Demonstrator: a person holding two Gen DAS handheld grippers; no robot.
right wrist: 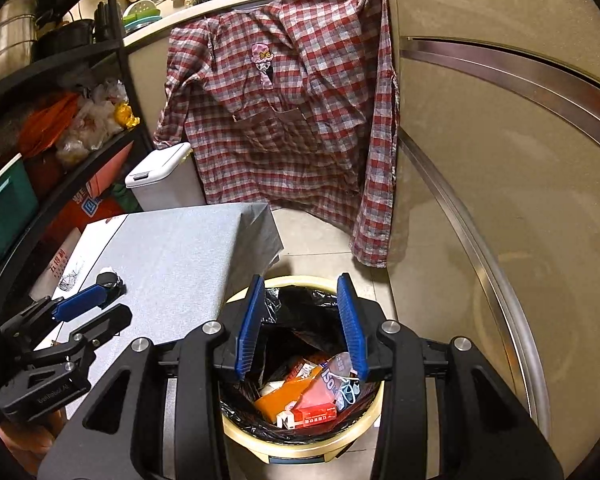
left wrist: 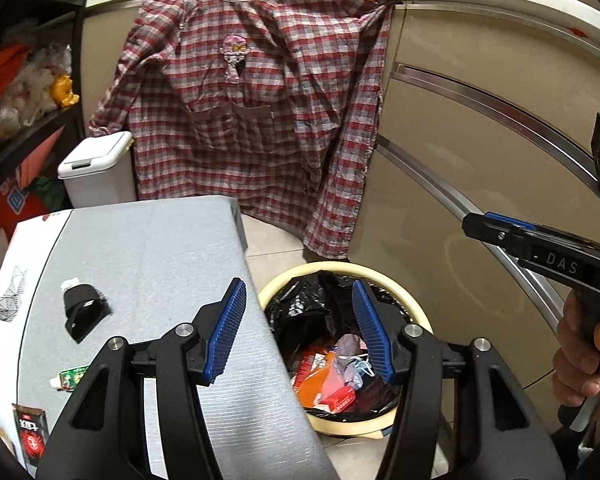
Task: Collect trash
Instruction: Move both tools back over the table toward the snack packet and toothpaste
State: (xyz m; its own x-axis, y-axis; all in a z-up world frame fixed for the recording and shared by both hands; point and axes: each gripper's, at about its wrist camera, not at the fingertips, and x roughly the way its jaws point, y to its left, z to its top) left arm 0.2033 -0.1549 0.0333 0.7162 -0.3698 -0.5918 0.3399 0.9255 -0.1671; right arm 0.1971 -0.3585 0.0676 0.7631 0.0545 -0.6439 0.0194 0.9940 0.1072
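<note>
A cream bin (left wrist: 414, 318) lined with a black bag stands on the floor beside a grey-topped table (left wrist: 148, 248). Inside it lie orange and red packets (right wrist: 312, 410) and a crumpled mask (left wrist: 354, 364). My left gripper (left wrist: 299, 286) is open and empty, straddling the table's edge and the bin. My right gripper (right wrist: 301, 280) hangs open over the bin (right wrist: 240, 438) with nothing between its pads. On the table lie a black scrap with a white cap (left wrist: 82, 314), a green tube (left wrist: 70, 378) and a red-black sachet (left wrist: 30, 430).
A plaid shirt (left wrist: 252, 112) hangs from the counter behind. A white lidded bin (left wrist: 96, 170) stands at the table's far end. Dark shelves with bags (right wrist: 52, 128) fill the left. Beige cabinet fronts (left wrist: 480, 152) close the right. A hand (left wrist: 580, 360) holds the right gripper's handle.
</note>
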